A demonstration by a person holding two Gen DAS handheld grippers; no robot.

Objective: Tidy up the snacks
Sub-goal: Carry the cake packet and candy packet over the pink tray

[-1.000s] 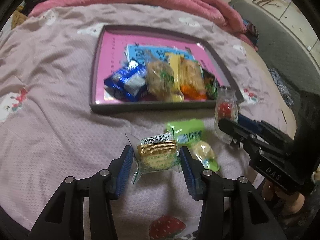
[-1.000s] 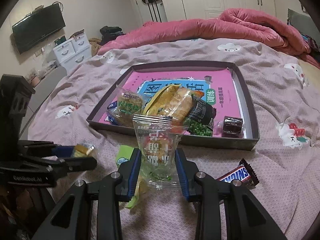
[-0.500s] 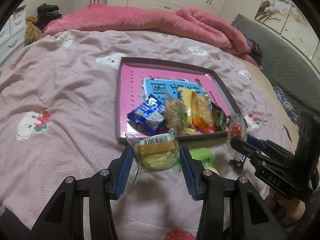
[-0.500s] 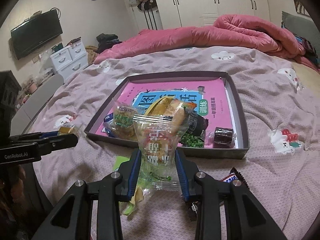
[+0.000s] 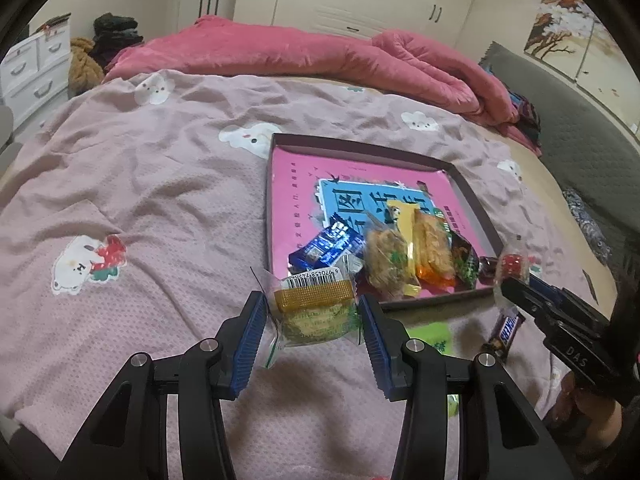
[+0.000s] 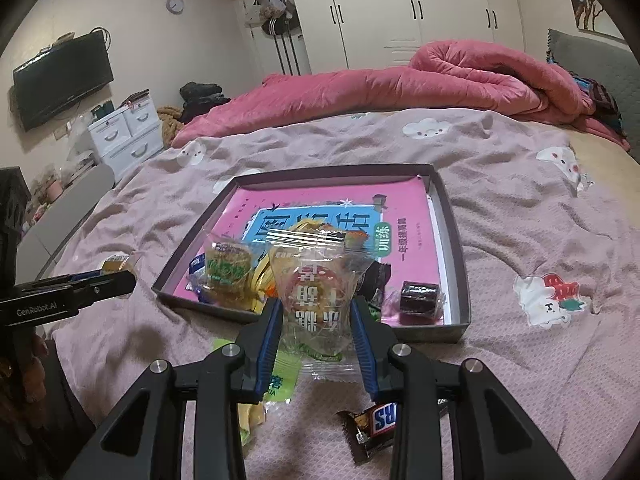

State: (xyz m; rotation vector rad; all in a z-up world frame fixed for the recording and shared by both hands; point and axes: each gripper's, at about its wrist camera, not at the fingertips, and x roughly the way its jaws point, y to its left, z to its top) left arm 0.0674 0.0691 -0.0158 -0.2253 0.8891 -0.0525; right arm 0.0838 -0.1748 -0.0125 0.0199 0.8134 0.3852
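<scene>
Snacks [image 5: 314, 312] [image 6: 316, 300] sit clamped in both hand-held grippers [image 5: 312, 320] [image 6: 316, 320] near tray [image 6: 456, 240].

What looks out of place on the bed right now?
Two snacks lie outside the tray on the bedspread: a Snickers bar and a green packet, both just short of its near wall. The snacks inside the tray are heaped in the near end, overlapping.
</scene>
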